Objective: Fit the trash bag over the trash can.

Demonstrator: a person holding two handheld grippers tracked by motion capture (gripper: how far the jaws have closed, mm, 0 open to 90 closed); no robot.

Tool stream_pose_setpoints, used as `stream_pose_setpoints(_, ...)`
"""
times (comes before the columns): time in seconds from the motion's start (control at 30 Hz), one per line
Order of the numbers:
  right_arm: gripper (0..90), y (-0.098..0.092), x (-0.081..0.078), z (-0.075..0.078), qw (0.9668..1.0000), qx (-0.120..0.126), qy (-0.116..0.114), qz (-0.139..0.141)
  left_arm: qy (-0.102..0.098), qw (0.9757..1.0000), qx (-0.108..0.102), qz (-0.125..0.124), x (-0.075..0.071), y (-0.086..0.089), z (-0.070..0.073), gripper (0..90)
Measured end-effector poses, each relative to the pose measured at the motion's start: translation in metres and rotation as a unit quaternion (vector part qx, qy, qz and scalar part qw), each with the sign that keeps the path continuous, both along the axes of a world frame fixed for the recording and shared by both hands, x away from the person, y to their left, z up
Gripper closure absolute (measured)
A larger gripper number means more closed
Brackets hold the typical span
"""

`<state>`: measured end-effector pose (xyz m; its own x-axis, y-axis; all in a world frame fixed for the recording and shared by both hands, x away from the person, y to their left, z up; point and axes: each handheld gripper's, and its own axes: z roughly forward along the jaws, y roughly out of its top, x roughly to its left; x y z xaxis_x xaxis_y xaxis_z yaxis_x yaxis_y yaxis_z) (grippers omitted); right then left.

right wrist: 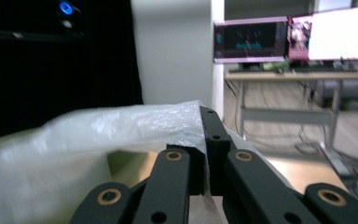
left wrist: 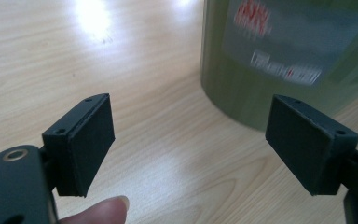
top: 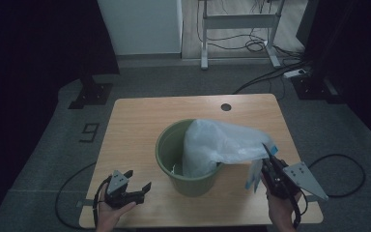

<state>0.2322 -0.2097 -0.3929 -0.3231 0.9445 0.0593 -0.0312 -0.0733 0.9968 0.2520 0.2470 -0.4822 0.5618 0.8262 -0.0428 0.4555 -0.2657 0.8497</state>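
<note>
High view showed my right claw (top: 269, 155) clenched on the plastic bag (top: 217, 145), drawing it clear of the green bucket (top: 174, 145) mid-surface; my left claw (top: 137, 184) waited released beside it.

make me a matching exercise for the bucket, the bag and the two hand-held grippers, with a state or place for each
Things:
1. bucket
2. bag
3. left hand-held gripper
4. right hand-held gripper

States:
a. jaws open, nothing between them
b. stands on the table
c. shut on the bag's edge
d. white, half inside the bucket, pulled out over its rim

Pairs: 1-b, 2-d, 3-a, 4-c
</note>
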Motion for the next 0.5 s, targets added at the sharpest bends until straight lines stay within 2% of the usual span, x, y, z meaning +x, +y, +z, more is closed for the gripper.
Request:
stream_pose_setpoints(0.1, 88.5, 0.010, 0.004, 0.022, 0.9997, 0.000, -0.022, 0.014, -0.007, 0.9999, -0.013, 0.002, -0.003, 0.001, 0.008, 15.7)
stream_pose_setpoints(0.17, 88.4, 0.019, 0.006, 0.033, 0.9991, 0.008, -0.033, 0.027, -0.011, 0.9995, -0.031, -0.002, -0.004, 0.003, 0.013, 15.7)
stream_pose_setpoints(0.23, 88.3, 0.029, 0.007, 0.037, 0.9985, 0.010, -0.033, 0.043, -0.015, 0.9991, -0.038, -0.001, -0.005, 0.004, 0.017, 15.8)
stream_pose_setpoints(0.37, 86.5, 0.052, 0.009, 0.034, 0.9964, -0.013, -0.025, 0.080, -0.022, 0.9990, -0.038, 0.001, -0.008, 0.005, 0.024, 15.9)
stream_pose_setpoints(0.43, 84.1, 0.062, 0.012, 0.028, 0.9936, -0.028, -0.005, 0.109, -0.024, 0.9989, -0.040, 0.002, -0.009, 0.006, 0.026, 15.9)
stream_pose_setpoints(0.5, 84.2, 0.070, 0.013, 0.019, 0.9914, -0.045, 0.010, 0.122, -0.025, 0.9990, -0.037, 0.005, -0.010, 0.006, 0.028, 15.9)
